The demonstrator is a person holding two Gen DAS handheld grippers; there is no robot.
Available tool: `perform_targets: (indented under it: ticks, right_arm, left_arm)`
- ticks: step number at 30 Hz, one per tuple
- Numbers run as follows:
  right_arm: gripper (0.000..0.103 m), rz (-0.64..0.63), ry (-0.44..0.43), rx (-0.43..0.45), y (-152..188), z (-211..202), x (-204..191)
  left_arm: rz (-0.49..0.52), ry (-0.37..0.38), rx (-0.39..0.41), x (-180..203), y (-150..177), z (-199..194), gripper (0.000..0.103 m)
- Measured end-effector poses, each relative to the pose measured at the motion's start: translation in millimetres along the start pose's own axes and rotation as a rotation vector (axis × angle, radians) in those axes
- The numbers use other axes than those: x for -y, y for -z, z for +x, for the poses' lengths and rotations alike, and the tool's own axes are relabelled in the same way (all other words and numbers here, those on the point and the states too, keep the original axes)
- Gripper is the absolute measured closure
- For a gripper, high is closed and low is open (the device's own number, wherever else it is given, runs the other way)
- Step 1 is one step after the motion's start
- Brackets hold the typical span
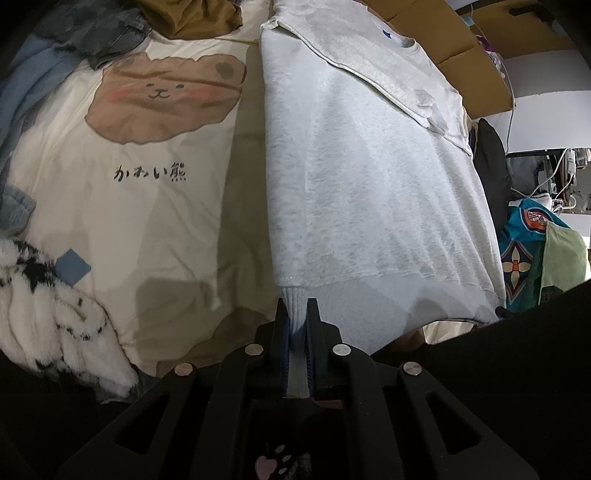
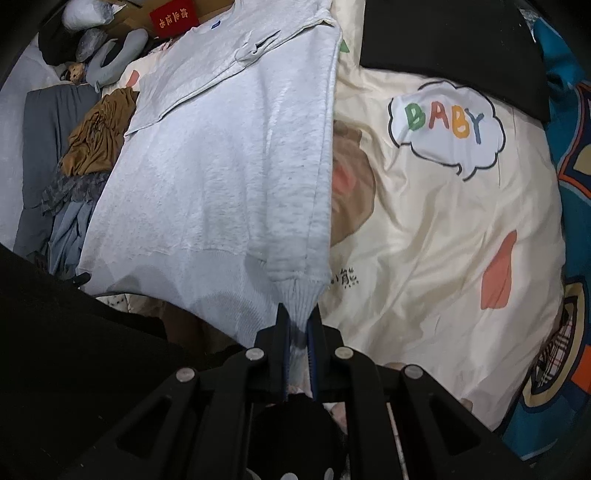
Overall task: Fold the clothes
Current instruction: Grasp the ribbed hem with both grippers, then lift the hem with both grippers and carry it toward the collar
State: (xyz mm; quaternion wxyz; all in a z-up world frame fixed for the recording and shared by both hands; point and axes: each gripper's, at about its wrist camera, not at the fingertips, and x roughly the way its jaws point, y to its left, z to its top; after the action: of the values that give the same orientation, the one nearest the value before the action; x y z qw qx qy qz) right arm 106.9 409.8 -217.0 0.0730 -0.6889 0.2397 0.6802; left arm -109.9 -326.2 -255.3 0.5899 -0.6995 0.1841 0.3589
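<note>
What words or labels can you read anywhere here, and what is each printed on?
"BABY" in coloured letters, in a white cloud on the cream bedsheet.
"かわいい熊", black script under the bear print on the same sheet.
Gold characters on the red box: too blurred to read.
Blue tag at the grey sweatshirt collar: too small to read.

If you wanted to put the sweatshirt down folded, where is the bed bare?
Bare quilt lies around the bear print, between the sweatshirt and the fluffy white garment. More around the BABY bubble. The head end is crowded: brown garment, blue clothes.
</note>
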Motion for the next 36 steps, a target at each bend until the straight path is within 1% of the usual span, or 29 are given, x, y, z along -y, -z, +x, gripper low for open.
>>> perform_targets:
  ticks: [6, 10, 15, 23, 30, 36]
  right_arm:
    - [0.096, 0.009, -0.004, -0.023, 14.3, 0.4, 9.0]
    - [0.096, 0.006, -0.015, -0.015, 15.4, 0.2, 13.1]
    - [0.096, 0.005, -0.031, 0.012, 12.2, -9.2, 11.9]
    - [0.096, -0.004, -0.057, 0.051, -5.5, -29.0, 5.2]
    - [0.096, -0.057, -0.033, 0.107, -24.5, -59.9, -17.5]
    - [0.096, -0.099, -0.04, 0.142, -46.0, -81.6, -27.4]
  left_arm:
    - [-0.041, 0.017, -0.013, -6.0, 11.8, 2.3, 0.098]
    - [-0.04, 0.019, -0.005, -2.4, 3.9, 6.5, 0.099]
    - [-0.057, 0.037, 0.023, 1.3, -7.3, -3.2, 0.099]
    - [-0.064, 0.078, 0.08, 6.5, -27.5, -23.5, 0.099]
    - [-0.058, 0.112, 0.142, 13.8, -46.0, -41.6, 0.099]
    - [-0.05, 0.137, 0.172, 21.5, -60.5, -53.5, 0.099]
